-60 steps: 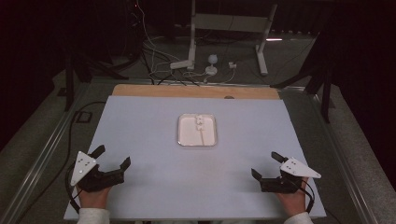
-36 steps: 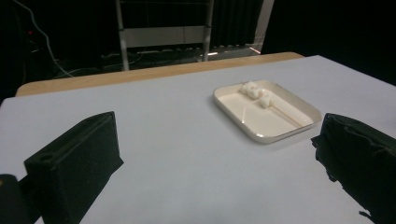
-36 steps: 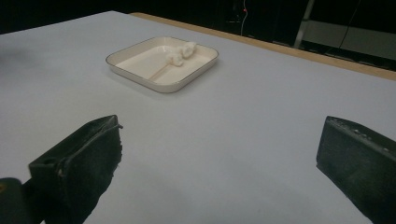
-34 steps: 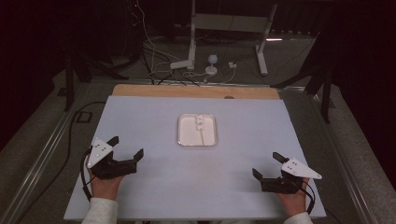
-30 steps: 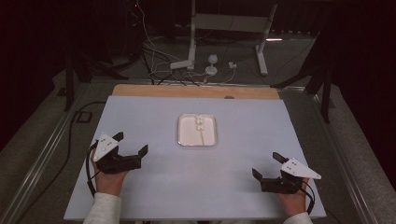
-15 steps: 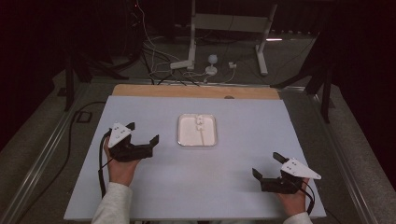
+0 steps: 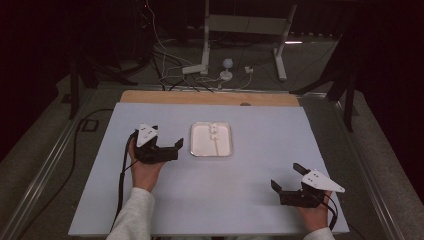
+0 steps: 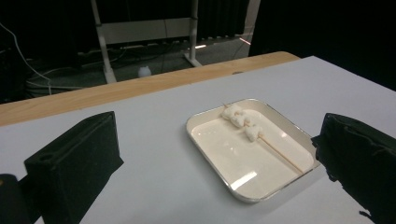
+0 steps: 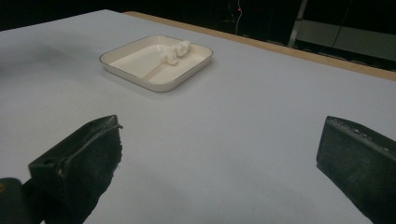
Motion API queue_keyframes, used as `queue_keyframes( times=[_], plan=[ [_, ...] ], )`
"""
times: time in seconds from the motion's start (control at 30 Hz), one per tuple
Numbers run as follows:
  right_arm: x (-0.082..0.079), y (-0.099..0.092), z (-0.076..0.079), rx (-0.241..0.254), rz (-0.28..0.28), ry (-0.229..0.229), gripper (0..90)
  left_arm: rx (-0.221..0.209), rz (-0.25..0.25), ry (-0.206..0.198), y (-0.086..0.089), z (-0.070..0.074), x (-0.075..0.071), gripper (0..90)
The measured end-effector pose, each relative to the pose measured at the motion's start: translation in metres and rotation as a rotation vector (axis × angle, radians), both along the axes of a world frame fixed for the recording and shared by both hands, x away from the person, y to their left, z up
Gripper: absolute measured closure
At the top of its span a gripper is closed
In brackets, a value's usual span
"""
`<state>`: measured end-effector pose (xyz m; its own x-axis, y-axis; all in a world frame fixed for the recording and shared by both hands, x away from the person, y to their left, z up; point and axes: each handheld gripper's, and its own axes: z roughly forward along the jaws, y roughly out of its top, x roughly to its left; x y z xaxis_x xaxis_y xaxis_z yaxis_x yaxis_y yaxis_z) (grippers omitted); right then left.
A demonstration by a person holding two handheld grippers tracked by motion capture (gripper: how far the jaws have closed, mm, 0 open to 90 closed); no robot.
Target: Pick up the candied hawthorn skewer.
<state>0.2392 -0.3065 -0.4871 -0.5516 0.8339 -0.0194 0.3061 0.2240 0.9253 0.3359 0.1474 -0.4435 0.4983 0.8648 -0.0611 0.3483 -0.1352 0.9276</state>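
My left claw (image 7: 166,139) hangs released just beside the left edge of the white tray (image 7: 211,139), its 2 jaws spread wide and apart from the rim. The tray sits at the middle of the pale surface (image 7: 240,185), and in it lies a skewer (image 8: 254,134) with 3 white lumps at its far end. My right claw (image 7: 289,177) rests released near the surface's near right corner, well apart from the tray.
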Motion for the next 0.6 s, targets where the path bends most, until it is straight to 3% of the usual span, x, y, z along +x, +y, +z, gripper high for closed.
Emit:
queue_keyframes(
  times=[0.6],
  plan=[
    [0.000,0.001,0.000,-0.012,0.002,-0.004,0.1,0.013,-0.023,0.024,-0.037,-0.014,0.030,0.6]
  ],
)
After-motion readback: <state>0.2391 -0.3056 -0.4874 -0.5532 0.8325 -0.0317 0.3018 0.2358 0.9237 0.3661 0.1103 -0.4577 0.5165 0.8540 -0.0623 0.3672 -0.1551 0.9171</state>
